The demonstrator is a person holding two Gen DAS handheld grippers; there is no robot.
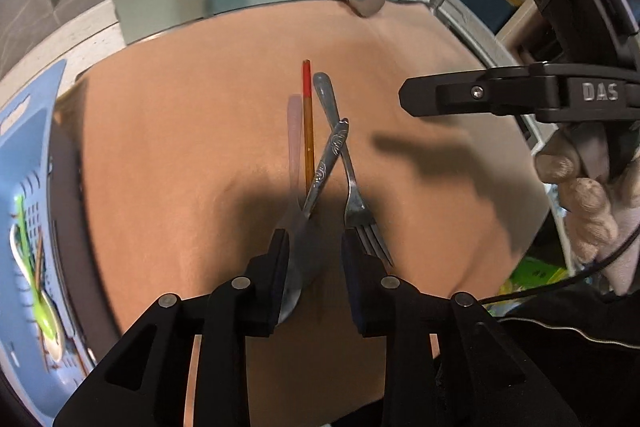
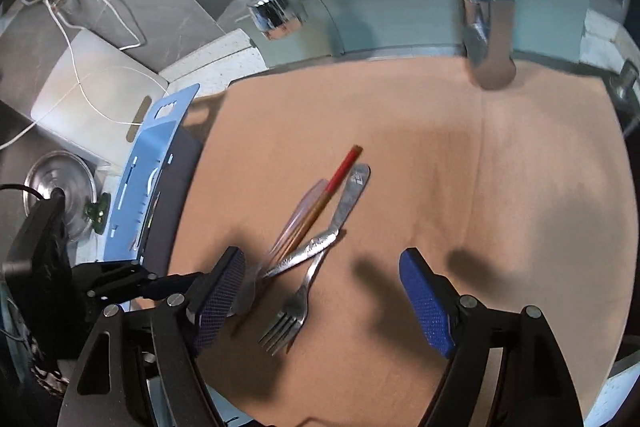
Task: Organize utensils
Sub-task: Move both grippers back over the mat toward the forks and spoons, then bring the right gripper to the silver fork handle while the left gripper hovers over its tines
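A small heap of utensils lies on the tan mat (image 1: 180, 147) that covers the worktop, about midway across it: a fork (image 1: 352, 187), a patterned metal spoon (image 1: 326, 167) crossing over the fork's handle, a red-tipped chopstick (image 1: 308, 131) and a pale translucent spoon (image 1: 295, 143), blurred, right beside the chopstick. The left gripper (image 1: 314, 251) hangs over the near end of the heap, its jaws partly spread; the spoon bowls sit between them and the fork's tines lie just outside, and whether the pads touch anything cannot be told. The right gripper (image 2: 322, 297) has its jaws spread wide around the fork's head, pinching nothing. A blue basket (image 1: 24, 147) holding a green utensil (image 1: 30, 263) stands at the mat's left edge.
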